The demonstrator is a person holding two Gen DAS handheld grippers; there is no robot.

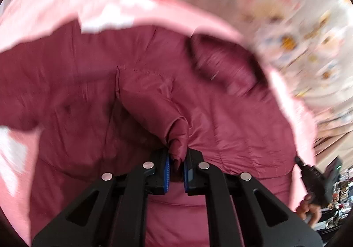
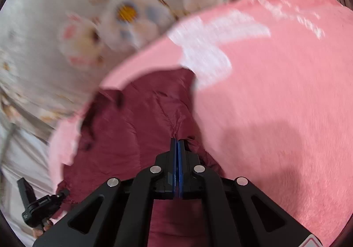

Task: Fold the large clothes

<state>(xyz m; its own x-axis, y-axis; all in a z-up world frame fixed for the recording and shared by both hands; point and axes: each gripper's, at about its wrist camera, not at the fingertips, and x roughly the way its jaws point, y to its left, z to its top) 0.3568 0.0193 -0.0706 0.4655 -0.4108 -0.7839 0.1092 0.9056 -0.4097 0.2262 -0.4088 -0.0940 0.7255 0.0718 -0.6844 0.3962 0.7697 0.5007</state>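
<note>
dark maroon quilted shiny jacket [image 1: 154, 84] spread on fluffy pink blanket with white patches [image 2: 275, 103] | left gripper [image 1: 176, 163] clamped on a bunched jacket fold | right gripper [image 2: 177, 147] fully closed, jacket edge at its tips, blanket at 3 o'clock | cream floral bedsheet [image 2: 66, 37] at 10 o'clock beyond

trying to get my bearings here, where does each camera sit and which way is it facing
Left wrist: sits on the left claw, looking down along it at the maroon jacket on the pink blanket; jaws pinch a fold; a hand shows lower right.
Right wrist: sits on the right claw, facing down at the jacket edge; jaws shut on the fabric.
Shared: jacket, blanket, floral sheet, and each view shows the other claw at its edge.
</note>
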